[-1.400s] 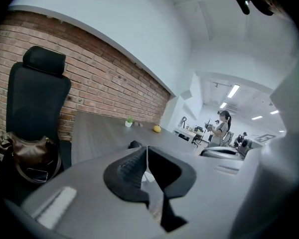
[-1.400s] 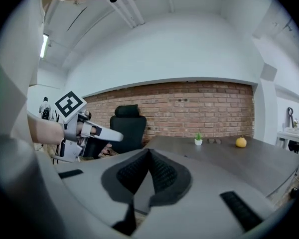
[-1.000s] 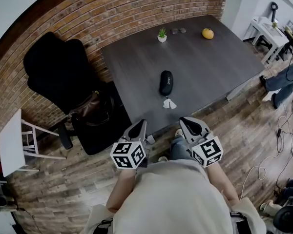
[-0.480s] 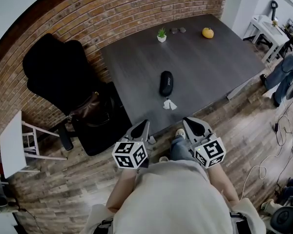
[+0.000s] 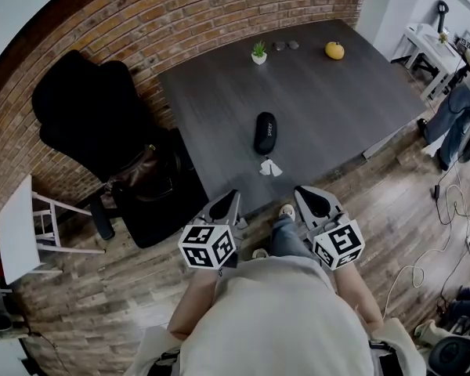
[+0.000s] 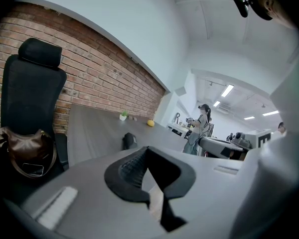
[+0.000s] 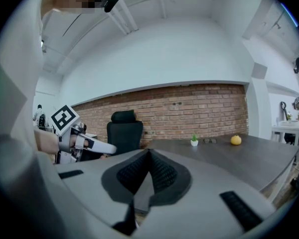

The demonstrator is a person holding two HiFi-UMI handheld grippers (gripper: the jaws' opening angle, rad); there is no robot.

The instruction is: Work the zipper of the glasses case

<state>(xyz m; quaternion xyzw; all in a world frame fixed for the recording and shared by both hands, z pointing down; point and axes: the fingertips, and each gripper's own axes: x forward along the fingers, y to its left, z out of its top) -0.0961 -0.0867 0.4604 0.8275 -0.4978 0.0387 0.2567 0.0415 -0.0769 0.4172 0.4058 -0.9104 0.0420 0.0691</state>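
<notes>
Seen from overhead, a person stands at the near edge of a dark table (image 5: 329, 108) w/ a handheld gripper in each hand, both drawn in close to the body, over the wood floor and short of the tabletop.

The left gripper (image 5: 223, 206) has its jaws pressed together w/ nothing btwn them. Its own view shows the ribbed pads meeting over bare air. The right gripper (image 5: 311, 200) is the same: jaws together, empty. Both point roughly level toward the table, a resting or ready pose, not a working one.

The glasses case (image 5: 265, 132), black and oval, lies flat on the table ahead of the grippers and well apart from both, long axis pointing away from the person. It's set near the front edge, prob. so both hands can get at it. A small white scrap (image 5: 269, 167) sits just beside its near end. Whether the zipper is open or shut is too small to tell, so the pose fits either a moment ahead of the reach or one after drawing back.

Far side of the table: a potted plant (image 5: 258, 52) and an orange fruit (image 5: 334, 50), clear of the work area. To the left, by a brick wall, an office chair (image 5: 82, 112) holds a brown bag (image 5: 145, 171).
</notes>
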